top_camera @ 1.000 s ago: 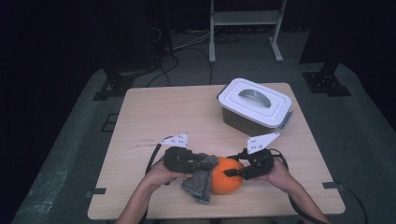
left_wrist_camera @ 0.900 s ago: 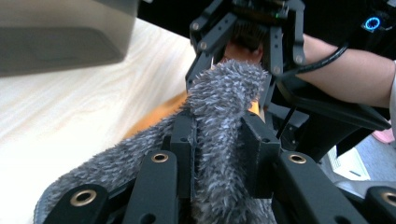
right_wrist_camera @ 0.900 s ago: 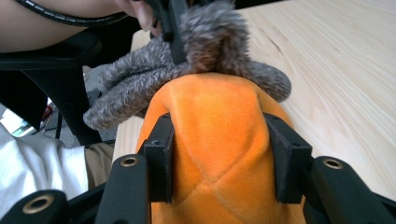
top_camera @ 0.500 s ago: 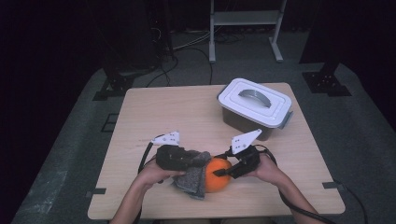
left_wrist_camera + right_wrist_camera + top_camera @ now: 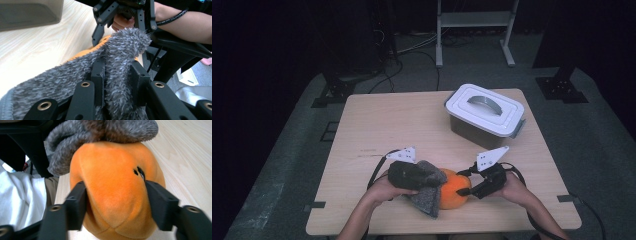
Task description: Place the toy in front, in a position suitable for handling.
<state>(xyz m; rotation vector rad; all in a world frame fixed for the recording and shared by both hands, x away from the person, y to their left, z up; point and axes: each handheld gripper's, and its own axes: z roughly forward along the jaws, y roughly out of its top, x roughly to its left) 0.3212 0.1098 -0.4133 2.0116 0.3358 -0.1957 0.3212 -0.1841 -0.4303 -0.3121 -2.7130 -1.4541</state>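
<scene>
A dark room with cables and a metal stand on the floor surrounds a pale wooden desk (image 5: pixel 377 130). The landmark is the orange plush toy (image 5: pixel 454 189), which lies on the desk near its front edge, in front of a lidded white box (image 5: pixel 484 114) that stands well apart from it toward the far right corner.

To the left of the toy, the left tool (image 5: pixel 117 75) is clamped on a fold of grey fuzzy cloth (image 5: pixel 427 187); in the left gripper view the fold stands pinched between its two black jaws. The cloth drapes over the toy's left side and touches it, with a corner hanging down onto the desk in front.

On the toy's right, the right tool (image 5: pixel 115 200) has its jaws set around the plush body, one at each flank. Its jaws have just been opening, with the toy between them; in the right gripper view they lie at the orange fabric without denting it, so the hold looks slack.
</scene>
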